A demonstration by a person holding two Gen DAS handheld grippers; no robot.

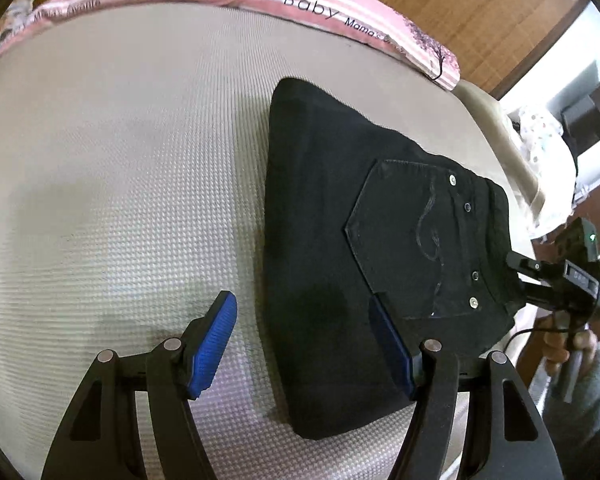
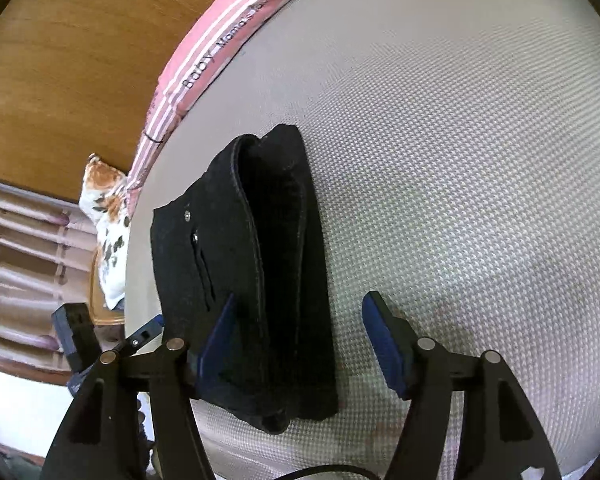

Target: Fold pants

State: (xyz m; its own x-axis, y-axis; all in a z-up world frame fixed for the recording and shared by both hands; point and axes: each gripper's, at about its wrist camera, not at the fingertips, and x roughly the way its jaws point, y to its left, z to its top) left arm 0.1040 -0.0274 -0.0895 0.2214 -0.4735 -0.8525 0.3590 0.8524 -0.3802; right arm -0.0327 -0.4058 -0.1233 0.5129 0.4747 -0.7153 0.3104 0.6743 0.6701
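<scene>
The black pants [image 1: 360, 248] lie folded into a compact stack on the grey textured mattress [image 1: 120, 160], back pocket with metal rivets facing up. My left gripper [image 1: 304, 320] is open and empty, hovering above the stack's near left edge. The right gripper shows in the left wrist view [image 1: 524, 280] at the stack's right edge, held by a hand. In the right wrist view the pants [image 2: 260, 280] show as stacked layers, and my right gripper [image 2: 296, 320] is open just above their near end, holding nothing.
A pink striped bumper printed "Baby" [image 1: 308, 8] runs along the mattress's far edge, with a wooden wall [image 1: 500, 12] behind. A floral cushion [image 2: 108, 216] and curtains [image 2: 20, 260] lie beyond the mattress edge. The mattress [image 2: 480, 180] stretches wide beside the pants.
</scene>
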